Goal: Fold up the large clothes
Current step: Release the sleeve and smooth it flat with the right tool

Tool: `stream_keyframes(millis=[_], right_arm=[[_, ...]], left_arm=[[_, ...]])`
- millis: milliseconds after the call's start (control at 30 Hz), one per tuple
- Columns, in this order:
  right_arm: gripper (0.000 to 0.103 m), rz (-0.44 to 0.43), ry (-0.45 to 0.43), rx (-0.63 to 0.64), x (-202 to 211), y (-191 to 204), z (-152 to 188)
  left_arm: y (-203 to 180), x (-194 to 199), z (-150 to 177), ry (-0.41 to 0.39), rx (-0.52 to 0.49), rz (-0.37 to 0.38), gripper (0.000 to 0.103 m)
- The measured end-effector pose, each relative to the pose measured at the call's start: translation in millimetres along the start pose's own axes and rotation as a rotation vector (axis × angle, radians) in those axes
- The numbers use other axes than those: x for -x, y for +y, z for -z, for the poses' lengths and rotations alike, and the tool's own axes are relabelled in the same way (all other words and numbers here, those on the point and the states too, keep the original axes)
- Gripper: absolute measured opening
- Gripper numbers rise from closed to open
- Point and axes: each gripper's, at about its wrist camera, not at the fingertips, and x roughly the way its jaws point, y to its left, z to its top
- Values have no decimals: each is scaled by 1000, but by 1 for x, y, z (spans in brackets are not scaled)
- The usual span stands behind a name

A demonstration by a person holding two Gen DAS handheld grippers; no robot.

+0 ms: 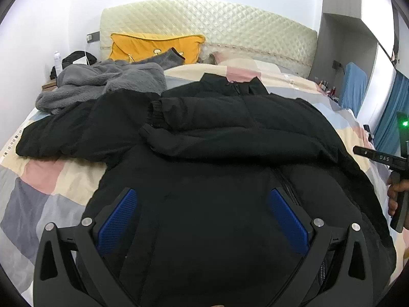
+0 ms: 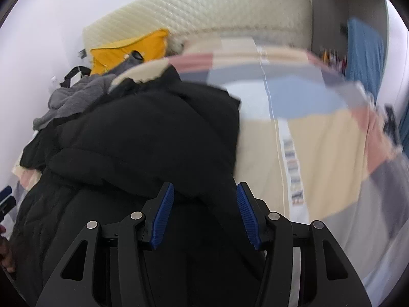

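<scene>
Black jacket [image 1: 230, 153] lies lengthwise near-to-far under both part-open, empty grippers, left gripper [image 1: 202, 202] over its middle, right gripper [image 2: 204, 199] at its right edge.

R gripper [image 2: 204, 204] hangs over black jacket [image 2: 143, 138], blue-padded fingers [image 2: 163, 215] apart w/ jacket fabric seen between them; can't tell if pads touch it. Jacket lies heaped on bed's patchwork cover [image 2: 327, 138], right side of cover blurred. Grey fleece [image 2: 74, 97] just beyond jacket, yellow pillow [image 2: 133, 46] against quilted cream headboard [image 2: 217, 7]. Part of a hand [image 2: 6, 253] at left edge.
</scene>
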Motion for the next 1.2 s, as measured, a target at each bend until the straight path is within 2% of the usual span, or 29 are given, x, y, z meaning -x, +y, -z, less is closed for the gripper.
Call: stream_keyframes(millis=[133, 267, 433, 667, 833, 1033, 1200], right_arm=[[49, 42, 88, 10, -30, -13, 11], [49, 53, 115, 40, -49, -8, 17], [49, 58, 62, 29, -50, -7, 12], [49, 20, -33, -51, -34, -19, 3], [49, 78, -80, -94, -31, -25, -4], [49, 101, -43, -154, -43, -32, -1], [52, 138, -28, -62, -26, -6, -4]], left_arm=[[-9, 0, 1, 2, -20, 14, 103], [-19, 0, 4, -4, -60, 6, 103], [-22, -5, 5, 10, -63, 3, 103], [-25, -4, 6, 2, -77, -8, 103], [-24, 0, 4, -25, -65, 8, 103], [-20, -2, 3, -18, -40, 5, 103], [-16, 2, 1, -30, -28, 2, 103]])
